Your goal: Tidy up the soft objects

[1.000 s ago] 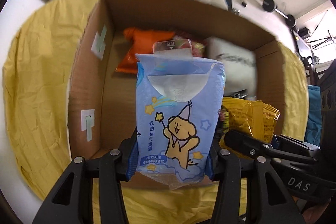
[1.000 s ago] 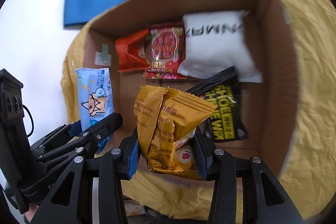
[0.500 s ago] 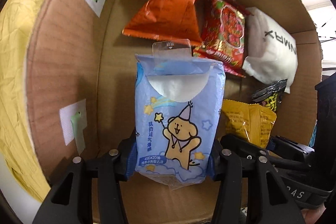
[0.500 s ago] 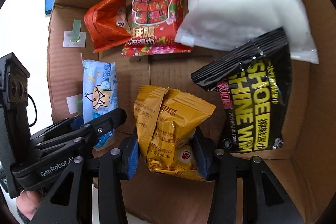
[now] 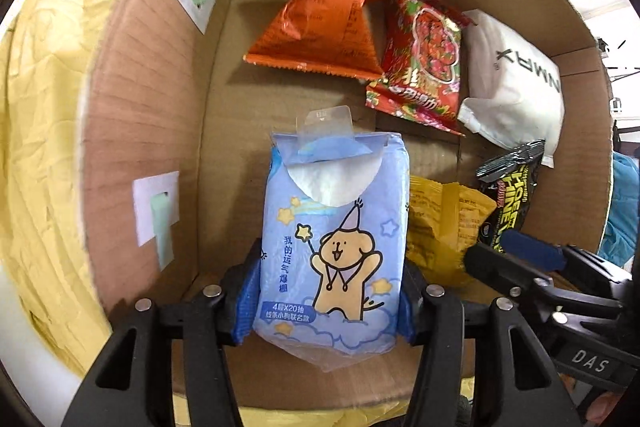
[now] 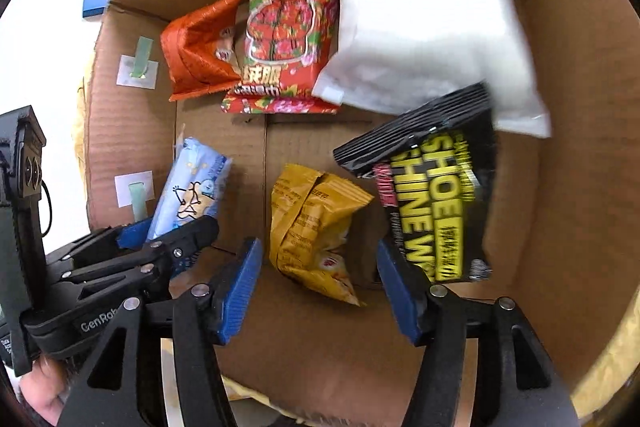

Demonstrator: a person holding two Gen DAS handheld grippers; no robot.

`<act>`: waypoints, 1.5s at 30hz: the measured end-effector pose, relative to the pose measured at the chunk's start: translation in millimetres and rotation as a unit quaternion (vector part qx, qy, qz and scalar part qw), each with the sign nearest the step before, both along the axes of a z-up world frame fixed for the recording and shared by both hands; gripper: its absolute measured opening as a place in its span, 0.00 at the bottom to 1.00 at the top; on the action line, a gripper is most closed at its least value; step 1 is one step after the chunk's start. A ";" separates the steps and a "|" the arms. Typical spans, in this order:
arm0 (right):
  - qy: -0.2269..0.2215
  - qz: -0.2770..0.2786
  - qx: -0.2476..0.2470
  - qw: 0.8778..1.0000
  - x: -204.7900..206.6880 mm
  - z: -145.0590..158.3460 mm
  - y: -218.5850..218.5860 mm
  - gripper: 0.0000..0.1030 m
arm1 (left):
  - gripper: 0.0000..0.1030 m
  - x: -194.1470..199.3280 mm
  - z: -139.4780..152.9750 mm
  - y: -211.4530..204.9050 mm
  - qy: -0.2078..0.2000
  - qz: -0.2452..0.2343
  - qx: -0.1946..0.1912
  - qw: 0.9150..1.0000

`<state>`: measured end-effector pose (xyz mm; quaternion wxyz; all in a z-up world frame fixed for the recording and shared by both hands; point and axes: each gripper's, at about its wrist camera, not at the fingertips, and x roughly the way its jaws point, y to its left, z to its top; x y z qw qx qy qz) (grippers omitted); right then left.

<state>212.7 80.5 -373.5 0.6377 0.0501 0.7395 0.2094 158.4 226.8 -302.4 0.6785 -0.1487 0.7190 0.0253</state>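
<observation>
In the left wrist view a blue tissue pack (image 5: 332, 227) with a cartoon dog stands upright inside the cardboard box (image 5: 160, 107), near its left wall. My left gripper (image 5: 328, 295) has its blue pads pressed on the pack's lower sides, and its jaws are opening. The right wrist view shows a crumpled yellow snack bag (image 6: 316, 227) lying on the box floor. My right gripper (image 6: 318, 287) stands around it with both pads clear of the bag, its jaws opening. The left gripper (image 6: 160, 239) and the tissue pack (image 6: 192, 195) appear at the left of that view.
At the far end of the box lie an orange bag (image 5: 320, 23), a red snack bag (image 5: 424, 59) and a white pouch (image 5: 516, 83). A black shoe-wipes pack (image 6: 432, 195) lies right of the yellow bag. Yellow cloth (image 5: 48, 147) surrounds the box.
Both grippers have sunk down into the box. The right jaws have spread apart and the yellow bag now rests on the box floor. The left gripper still has the tissue pack.
</observation>
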 end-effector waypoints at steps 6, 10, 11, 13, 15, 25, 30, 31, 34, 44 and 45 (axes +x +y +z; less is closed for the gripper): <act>-0.035 -0.008 -0.026 0.999 -3.4 24.6 -14.5 0.68 | 0.53 -13.1 20.2 -5.8 -0.030 -0.005 0.025 0.999; -0.039 -0.020 -0.023 0.999 -3.9 32.8 -26.0 0.71 | 0.54 -13.4 21.8 -6.9 -0.035 -0.008 0.045 0.998; -0.042 -0.021 -0.027 0.999 -4.5 34.6 -25.0 0.71 | 0.55 -13.0 21.5 -6.7 -0.034 -0.007 0.042 0.998; -0.050 -0.022 -0.035 0.998 -5.7 38.2 -30.1 0.72 | 0.55 -12.6 23.3 -5.8 -0.037 -0.004 0.043 0.998; -0.061 -0.023 -0.050 0.997 -6.3 41.6 -33.2 0.77 | 0.55 -13.2 26.8 -6.5 -0.044 -0.003 0.052 0.998; -0.112 -0.018 -0.119 0.986 -10.4 59.0 -49.7 0.98 | 0.77 -22.5 53.7 1.2 -0.089 0.007 0.083 0.993; -0.123 -0.020 -0.127 0.984 -13.6 63.3 -49.6 0.98 | 0.93 -25.4 60.7 0.3 -0.104 0.008 0.102 0.989; -0.125 -0.019 -0.129 0.984 -14.5 65.1 -50.1 0.99 | 0.94 -26.5 61.4 0.8 -0.107 0.010 0.104 0.989; -0.135 -0.020 -0.134 0.982 -17.6 68.6 -49.4 0.98 | 0.96 -28.8 68.5 1.5 -0.115 0.017 0.109 0.987; -0.151 -0.018 -0.133 0.979 -30.5 90.3 -54.2 0.99 | 0.97 -44.8 107.7 -12.9 -0.148 0.018 0.106 0.983; -0.153 -0.017 -0.130 0.979 -33.1 94.7 -55.2 0.99 | 0.97 -47.6 112.5 -15.7 -0.152 0.017 0.104 0.983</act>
